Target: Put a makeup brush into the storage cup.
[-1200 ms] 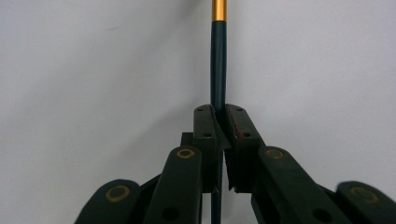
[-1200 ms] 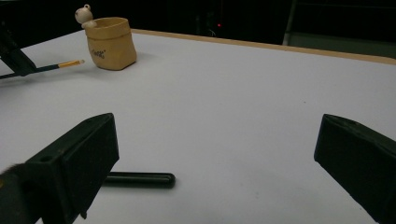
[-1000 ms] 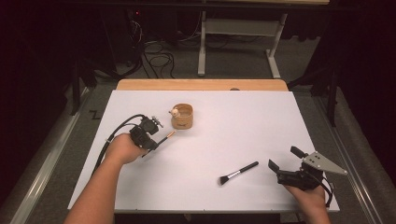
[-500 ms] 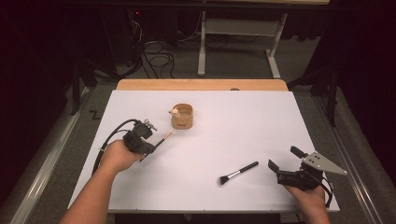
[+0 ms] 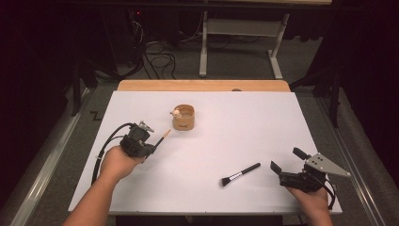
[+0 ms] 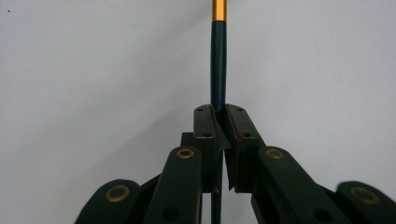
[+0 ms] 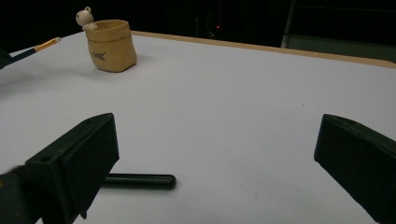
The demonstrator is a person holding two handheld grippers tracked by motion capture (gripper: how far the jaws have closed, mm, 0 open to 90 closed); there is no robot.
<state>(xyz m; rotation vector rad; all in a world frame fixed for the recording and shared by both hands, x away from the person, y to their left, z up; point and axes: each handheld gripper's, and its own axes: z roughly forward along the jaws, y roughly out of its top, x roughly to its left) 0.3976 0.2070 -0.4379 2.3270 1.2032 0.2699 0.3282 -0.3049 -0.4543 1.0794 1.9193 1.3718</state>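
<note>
here the thin dark stick point(image 5: 162, 139) with a gold band — perhaps a pencil or a small brush — sits pinched in the left gripper point(image 5: 149, 146), its long axis slanting up and away toward the tan cup point(image 5: 183, 117), its tip just short of it. the bear-trimmed cup stands upright on the white table point(image 5: 235, 127). a black makeup brush point(image 5: 240, 174) lies between the splayed, empty jaws of the right gripper point(image 5: 287, 165) and the table's middle.
</note>
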